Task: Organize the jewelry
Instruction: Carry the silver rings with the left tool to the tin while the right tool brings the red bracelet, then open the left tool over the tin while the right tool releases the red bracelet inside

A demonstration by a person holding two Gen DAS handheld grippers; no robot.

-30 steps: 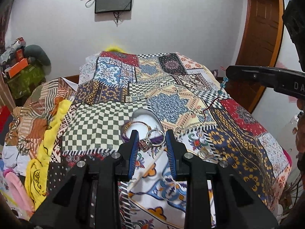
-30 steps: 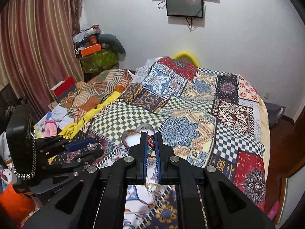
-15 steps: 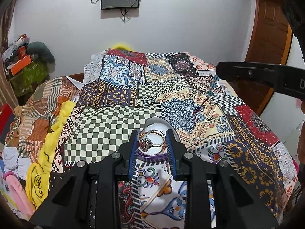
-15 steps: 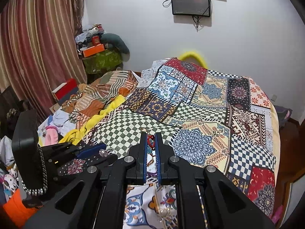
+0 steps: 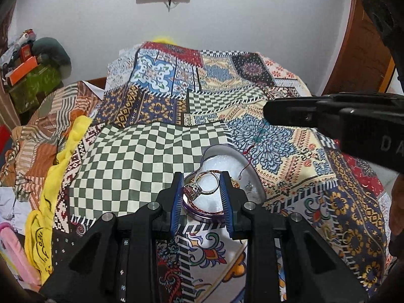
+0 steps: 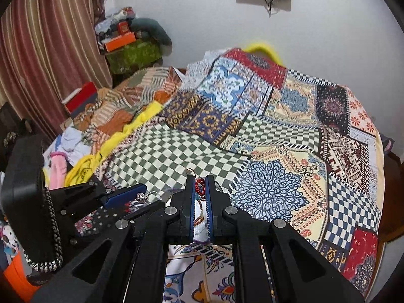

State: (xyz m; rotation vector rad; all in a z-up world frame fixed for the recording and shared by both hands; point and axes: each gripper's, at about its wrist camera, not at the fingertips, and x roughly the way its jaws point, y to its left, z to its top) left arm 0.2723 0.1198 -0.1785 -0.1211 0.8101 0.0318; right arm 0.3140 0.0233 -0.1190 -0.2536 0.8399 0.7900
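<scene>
Over the heart-shaped box (image 5: 248, 166) on the quilt (image 5: 141, 156), the left gripper (image 5: 200, 197) clamps a ring (image 5: 202, 188), the right gripper (image 6: 200, 192) pinches a red beaded string (image 6: 200, 185); neither is dropped in yet.

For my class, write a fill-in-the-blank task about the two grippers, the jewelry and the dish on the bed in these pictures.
1. The left gripper holds a silver ____ with a stone.
2. The right gripper is shut on a beaded cord whose beads between the pads are ____ in colour.
3. The white dish on the bedspread is shaped like a ____.

Missing words: ring; red; heart
</scene>
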